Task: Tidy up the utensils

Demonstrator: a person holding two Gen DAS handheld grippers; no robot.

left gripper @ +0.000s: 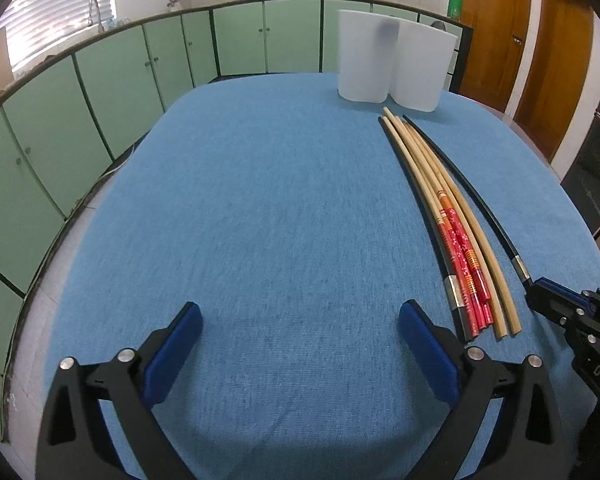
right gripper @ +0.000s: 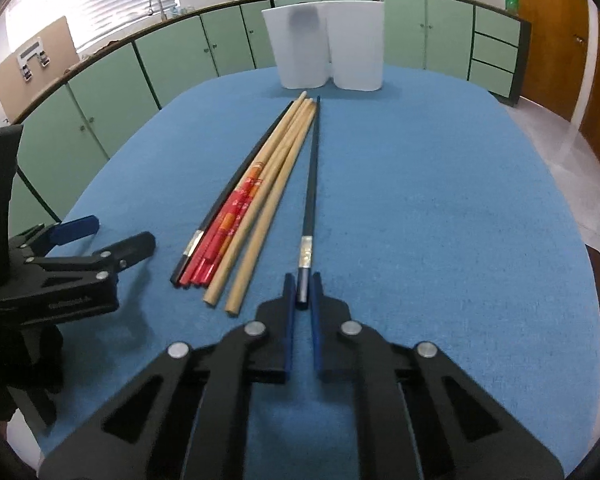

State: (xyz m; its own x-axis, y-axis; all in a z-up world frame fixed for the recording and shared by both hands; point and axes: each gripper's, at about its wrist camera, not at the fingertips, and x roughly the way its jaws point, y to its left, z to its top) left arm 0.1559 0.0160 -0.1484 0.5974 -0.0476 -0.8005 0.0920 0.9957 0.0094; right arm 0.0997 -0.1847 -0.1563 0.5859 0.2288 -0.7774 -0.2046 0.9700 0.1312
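Several chopsticks lie in a bundle [right gripper: 252, 200] on the blue table [right gripper: 440, 220]: plain wooden, red-patterned and one black. A second black chopstick [right gripper: 311, 184] with a silver band lies apart to their right. My right gripper [right gripper: 302, 292] is shut on its near end, low at the table. In the left wrist view the bundle [left gripper: 452, 232] lies to the right, the black chopstick [left gripper: 472, 200] beyond it, with the right gripper [left gripper: 540, 292] at its end. My left gripper [left gripper: 300, 324] is open and empty over bare cloth.
Two white plastic holders [right gripper: 326, 52] stand side by side at the table's far edge, just past the chopstick tips. Green kitchen cabinets [left gripper: 100, 80] run behind the table. Wooden doors [left gripper: 496, 32] are at the right.
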